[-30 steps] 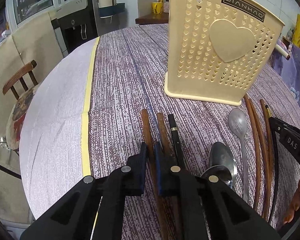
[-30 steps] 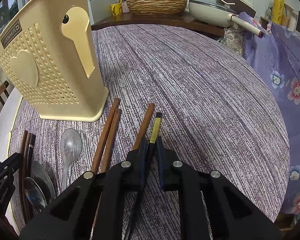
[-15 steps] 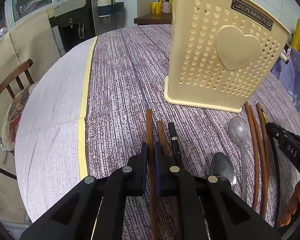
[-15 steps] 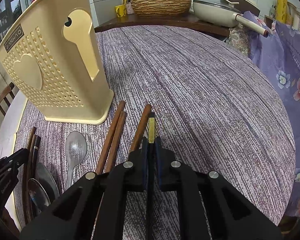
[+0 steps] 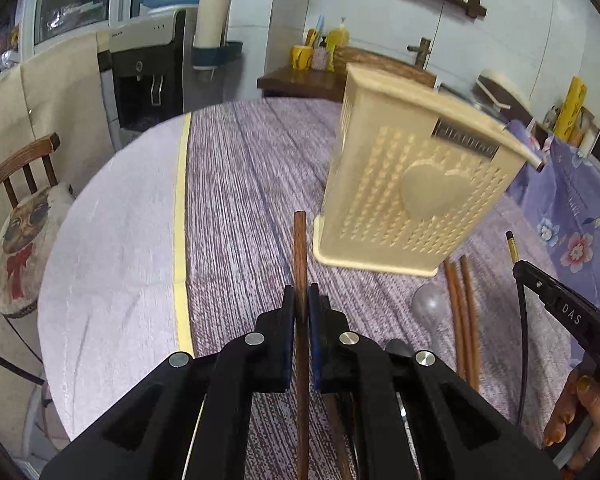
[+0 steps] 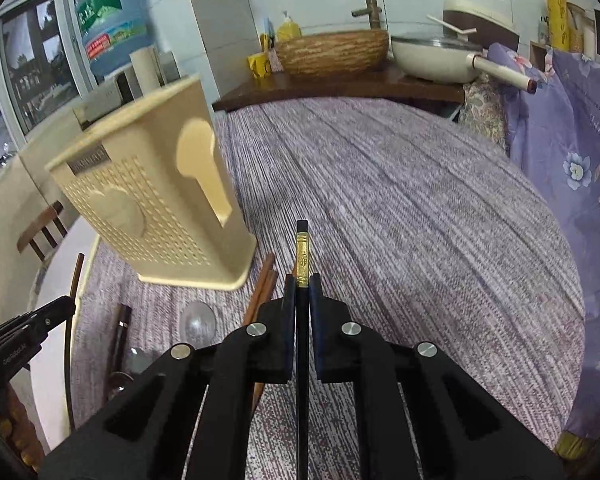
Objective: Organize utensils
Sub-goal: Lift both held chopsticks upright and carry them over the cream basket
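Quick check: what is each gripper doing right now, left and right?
Left gripper: shut on a brown chopstick.
Right gripper: shut on a black chopstick with a gold band.

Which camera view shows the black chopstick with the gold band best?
The right wrist view. There the black chopstick runs up the middle of the picture, clamped in the right gripper, and its gold band shows clearly. The left wrist view shows the same chopstick only small, near the right edge.

Round table (image 5: pixel 228 184), cream holder (image 5: pixel 412 200), chopsticks (image 5: pixel 464 320), spoon (image 5: pixel 430 306)
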Available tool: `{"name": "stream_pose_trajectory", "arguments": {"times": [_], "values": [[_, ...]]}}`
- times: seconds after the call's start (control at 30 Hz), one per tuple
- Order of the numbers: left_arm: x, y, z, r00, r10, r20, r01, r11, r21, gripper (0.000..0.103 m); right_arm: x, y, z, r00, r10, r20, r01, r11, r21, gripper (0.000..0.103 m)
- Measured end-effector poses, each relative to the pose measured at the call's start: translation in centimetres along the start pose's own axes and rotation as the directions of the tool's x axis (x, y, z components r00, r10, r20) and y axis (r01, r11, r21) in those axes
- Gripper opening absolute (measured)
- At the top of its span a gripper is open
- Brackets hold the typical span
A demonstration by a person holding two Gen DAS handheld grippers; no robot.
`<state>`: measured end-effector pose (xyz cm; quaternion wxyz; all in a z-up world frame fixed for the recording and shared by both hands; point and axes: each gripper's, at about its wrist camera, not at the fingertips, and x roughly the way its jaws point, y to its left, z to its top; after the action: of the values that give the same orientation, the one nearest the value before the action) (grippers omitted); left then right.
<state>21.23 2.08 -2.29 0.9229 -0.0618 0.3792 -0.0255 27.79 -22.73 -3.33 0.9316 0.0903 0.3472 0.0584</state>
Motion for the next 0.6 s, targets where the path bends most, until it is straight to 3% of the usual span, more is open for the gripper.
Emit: {"name": "stream_pose_trajectory", "arguments": {"times": [0.33, 0.6], "values": [[-6.4, 0.6, 2.4, 0.985, -0.049, 0.163, 0.048, 0.999, 0.013, 0.007, -7.6, 0.1, 2.6, 0.98, 0.121, 0.158, -0.116, 0.992, -0.041, 0.008], [-8.5, 0.4, 3.0, 0.973, -0.051, 0.226, 0.046, 0.999, 0.027, 0.007, -10.2, 0.7, 2.8, 0.966, 0.183, 0.184, -0.168, 0.981, -0.093, 0.008]]}}
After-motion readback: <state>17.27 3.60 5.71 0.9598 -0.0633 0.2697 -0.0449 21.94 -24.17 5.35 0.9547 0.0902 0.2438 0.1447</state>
